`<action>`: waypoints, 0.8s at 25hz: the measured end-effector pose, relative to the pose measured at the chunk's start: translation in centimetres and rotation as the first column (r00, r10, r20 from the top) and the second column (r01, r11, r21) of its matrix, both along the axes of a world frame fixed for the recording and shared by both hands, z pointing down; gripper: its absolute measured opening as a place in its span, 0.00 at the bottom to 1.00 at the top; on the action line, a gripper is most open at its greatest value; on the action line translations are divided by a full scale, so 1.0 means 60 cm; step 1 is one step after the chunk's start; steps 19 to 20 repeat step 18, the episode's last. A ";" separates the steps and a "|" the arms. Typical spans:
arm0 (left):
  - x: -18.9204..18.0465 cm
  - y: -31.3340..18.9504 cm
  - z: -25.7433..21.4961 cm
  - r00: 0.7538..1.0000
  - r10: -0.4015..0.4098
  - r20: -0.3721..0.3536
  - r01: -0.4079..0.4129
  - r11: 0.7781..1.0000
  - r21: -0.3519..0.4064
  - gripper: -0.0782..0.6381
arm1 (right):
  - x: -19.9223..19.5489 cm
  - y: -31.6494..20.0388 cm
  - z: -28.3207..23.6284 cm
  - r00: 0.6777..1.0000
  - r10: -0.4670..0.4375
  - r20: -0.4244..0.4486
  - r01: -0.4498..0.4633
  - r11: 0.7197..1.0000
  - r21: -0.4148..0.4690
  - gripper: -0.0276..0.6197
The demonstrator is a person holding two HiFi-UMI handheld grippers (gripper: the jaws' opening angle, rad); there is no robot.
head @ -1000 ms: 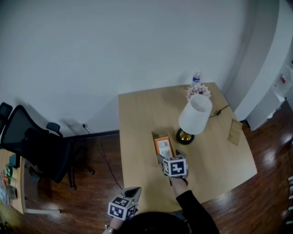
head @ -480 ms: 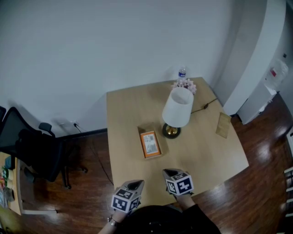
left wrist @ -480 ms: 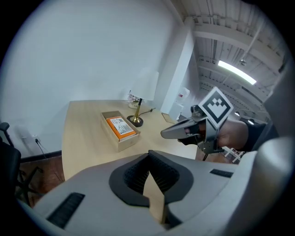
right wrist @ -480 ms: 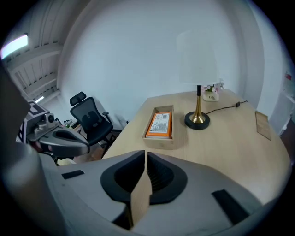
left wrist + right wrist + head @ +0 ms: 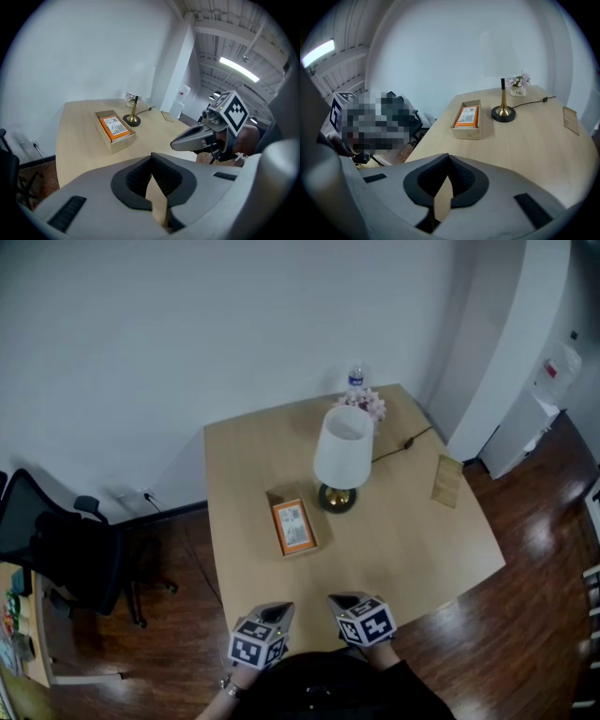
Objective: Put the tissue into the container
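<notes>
Two grippers sit side by side at the table's (image 5: 412, 540) near edge, tips pointing in over the wood. The left gripper (image 5: 276, 609) is by the near left corner and the right gripper (image 5: 343, 600) is just beside it, toward the middle of that edge. Each has its jaws pressed together, and neither has anything between them; only a sliver of tabletop shows through the slot below the pads.

The tissue (image 5: 293, 526) is an orange pack lying flat inside the container (image 5: 120, 143), an open wooden box. It fills most of the box and its printed face is up. The box stands further in on the table, left of centre and nearer the left edge than the right. It is well apart from both grippers, out ahead of them and roughly in line with the gap between the two. Neither gripper touches the pack or the box.

Just right of the box stands a lamp (image 5: 343, 448) with a white shade and a round brass base, close to the box but not against it. Its cable (image 5: 403, 443) runs off toward the far right corner. At the far edge behind the lamp are a small pot of pink flowers (image 5: 364, 401) and a water bottle (image 5: 355, 377). A flat tan card (image 5: 447, 481) lies alone near the right edge. A black office chair (image 5: 56, 549) stands on the dark floor, off the table's left side.
</notes>
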State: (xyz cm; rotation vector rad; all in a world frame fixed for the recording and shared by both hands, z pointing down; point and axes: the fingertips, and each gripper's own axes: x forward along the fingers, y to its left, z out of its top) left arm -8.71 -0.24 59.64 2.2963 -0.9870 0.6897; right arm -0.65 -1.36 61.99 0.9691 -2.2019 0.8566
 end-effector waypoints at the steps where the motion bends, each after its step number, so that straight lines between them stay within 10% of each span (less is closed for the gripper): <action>1: 0.002 0.000 -0.001 1.000 0.002 0.001 -0.002 1.000 0.001 0.10 | 0.001 0.000 -0.001 1.000 0.003 0.007 -0.003 1.000 -0.002 0.01; 20: 0.000 -0.003 -0.010 1.000 0.001 0.012 -0.001 1.000 0.012 0.10 | 0.009 -0.009 -0.012 0.999 0.021 0.037 -0.021 1.000 0.006 0.01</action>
